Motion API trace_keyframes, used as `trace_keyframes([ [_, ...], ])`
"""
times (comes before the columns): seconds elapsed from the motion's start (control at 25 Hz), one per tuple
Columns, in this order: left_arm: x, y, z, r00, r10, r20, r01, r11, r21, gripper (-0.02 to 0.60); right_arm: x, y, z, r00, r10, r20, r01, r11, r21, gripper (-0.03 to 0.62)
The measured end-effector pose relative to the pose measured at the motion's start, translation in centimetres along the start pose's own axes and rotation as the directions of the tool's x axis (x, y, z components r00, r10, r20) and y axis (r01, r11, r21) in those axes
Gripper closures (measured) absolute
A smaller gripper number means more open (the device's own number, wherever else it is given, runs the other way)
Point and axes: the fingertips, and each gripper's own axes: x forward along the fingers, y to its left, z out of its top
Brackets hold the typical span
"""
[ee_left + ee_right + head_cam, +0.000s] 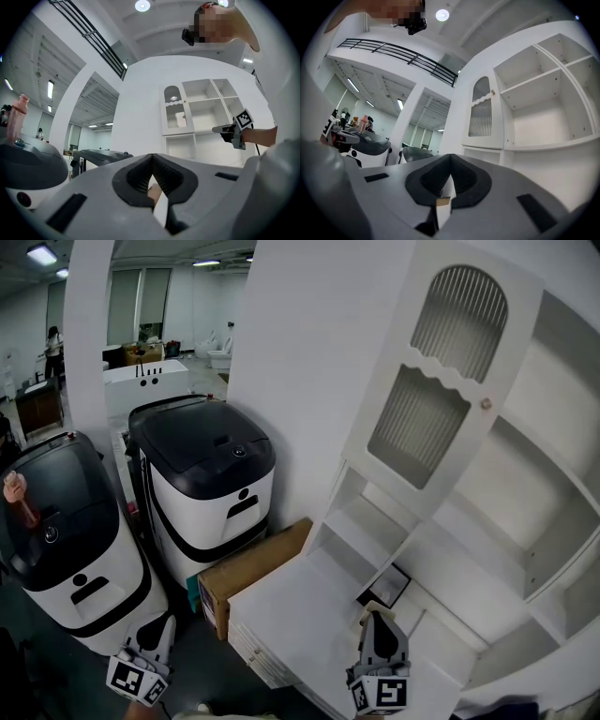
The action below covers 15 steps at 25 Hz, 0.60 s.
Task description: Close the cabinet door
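The cabinet door point(439, 381), white with ribbed arched panes and a small knob point(486, 403), seems to stand ajar at the left of the open shelves point(553, 465). My right gripper point(377, 622) hangs low below it, jaws together and empty. My left gripper point(161, 624) is the same, beside the washing machines point(211, 474). Closing has not begun. Next, I judge, I should raise the right gripper and push near the knob.

Cabinet point(562, 549): cut off by the head view's right edge.
Left gripper point(160, 622): cropped by the bottom edge of the head view.
Right gripper point(378, 616): cropped there too.
Cardboard box point(253, 568): right end covered by the cabinet.
Dark-framed object point(394, 583): partly covered by the right gripper; not identifiable.
Distant person point(52, 345): too small for detail.
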Motion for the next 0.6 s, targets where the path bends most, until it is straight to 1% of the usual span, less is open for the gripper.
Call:
trace_keyframes([
  [0.12, 0.0, 0.0, 0.2, 1.000, -0.009, 0.010, 0.009, 1.000, 0.001, 0.577, -0.3, 0.7, -0.6, 1.000, 0.007, -0.015, -0.007, 1.000, 0.008, 0.597],
  [0.4, -0.2, -0.2, 0.3, 0.999, -0.037, 0.010, 0.037, 0.999, 0.003, 0.578, -0.5, 2.0, -0.3, 1.000, 0.018, -0.009, -0.018, 1.000, 0.007, 0.597],
  [0.6, -1.0, 0.5, 0.0, 0.999, -0.035, 0.004, 0.035, 0.999, -0.003, 0.577, -0.6, 2.9, -0.3, 1.000, 0.012, -0.018, -0.012, 1.000, 0.012, 0.597],
])
